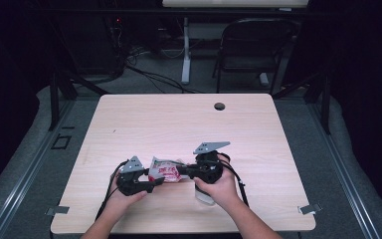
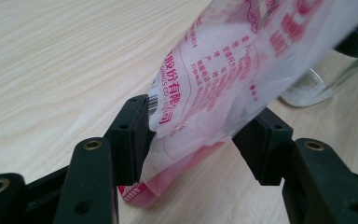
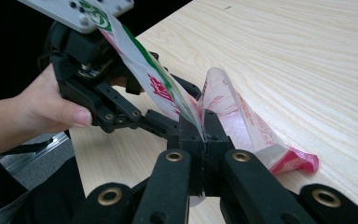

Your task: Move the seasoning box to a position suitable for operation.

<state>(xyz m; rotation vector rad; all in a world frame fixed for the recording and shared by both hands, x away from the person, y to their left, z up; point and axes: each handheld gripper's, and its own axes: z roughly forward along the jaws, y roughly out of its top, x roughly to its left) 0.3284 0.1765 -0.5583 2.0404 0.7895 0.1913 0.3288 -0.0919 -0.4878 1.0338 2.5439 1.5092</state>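
A clear plastic bag printed in red, with white grains inside, hangs between my two grippers just above the wooden table. My right gripper is shut on the bag's upper edge, pinching the film flat between its pads. My left gripper stands open around the bag's lower end. Its left pad brushes the film, and its right pad is just clear of it. A glass jar stands behind the bag, under the right hand.
A cable hole lies in the table's far middle. A folding chair and a desk leg stand beyond the far edge. The near table edge is close to both forearms.
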